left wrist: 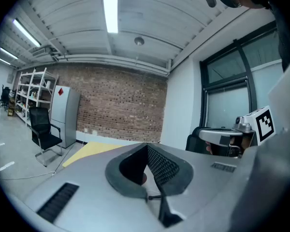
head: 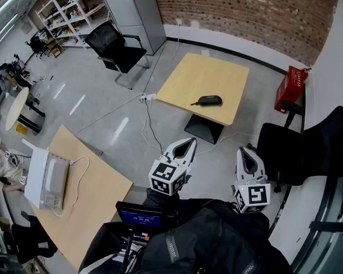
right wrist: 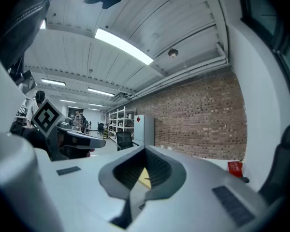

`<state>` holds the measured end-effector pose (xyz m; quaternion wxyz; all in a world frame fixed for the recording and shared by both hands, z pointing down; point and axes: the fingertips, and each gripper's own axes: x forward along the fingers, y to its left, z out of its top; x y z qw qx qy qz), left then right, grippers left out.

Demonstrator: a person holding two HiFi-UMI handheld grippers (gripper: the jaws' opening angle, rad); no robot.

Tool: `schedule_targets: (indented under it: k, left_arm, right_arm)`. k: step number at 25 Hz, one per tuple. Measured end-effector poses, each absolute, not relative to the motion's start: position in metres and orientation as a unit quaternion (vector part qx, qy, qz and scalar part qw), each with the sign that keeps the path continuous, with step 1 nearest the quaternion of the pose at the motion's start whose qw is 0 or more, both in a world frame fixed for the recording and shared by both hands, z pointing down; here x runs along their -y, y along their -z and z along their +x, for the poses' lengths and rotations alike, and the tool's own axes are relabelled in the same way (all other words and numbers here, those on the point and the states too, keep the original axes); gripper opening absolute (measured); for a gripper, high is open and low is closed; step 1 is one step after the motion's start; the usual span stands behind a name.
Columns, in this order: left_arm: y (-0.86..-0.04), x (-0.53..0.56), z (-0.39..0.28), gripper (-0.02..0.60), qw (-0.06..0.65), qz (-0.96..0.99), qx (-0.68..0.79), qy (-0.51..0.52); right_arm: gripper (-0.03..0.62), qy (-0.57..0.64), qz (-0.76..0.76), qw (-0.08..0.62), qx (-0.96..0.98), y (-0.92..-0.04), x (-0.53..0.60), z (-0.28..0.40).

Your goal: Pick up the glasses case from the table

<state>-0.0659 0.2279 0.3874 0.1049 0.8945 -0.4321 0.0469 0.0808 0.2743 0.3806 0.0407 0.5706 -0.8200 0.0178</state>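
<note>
On table (head: 200,73): glasses case (head: 208,100); L tool (head: 191,142), R tool (head: 243,151) shut.

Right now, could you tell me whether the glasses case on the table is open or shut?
Shut: the glasses case lies flat on the table as one dark shell, no lid raised.

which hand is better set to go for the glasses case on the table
Right, narrowly. The right gripper looks straight at the table between its shut jaws; the left gripper points to one side of it. Both are far from the glasses case.
</note>
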Motion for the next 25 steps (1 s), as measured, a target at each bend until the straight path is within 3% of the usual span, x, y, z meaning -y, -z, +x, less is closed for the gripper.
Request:
schedule_targets:
  k: [25]
  left_arm:
    - [-0.435, -0.256, -0.118, -0.001, 0.142, 0.903, 0.399, -0.066]
  right_arm:
    - [0.003, -0.055, 0.589, 0.049, 0.805, -0.403, -0.294, 0.028]
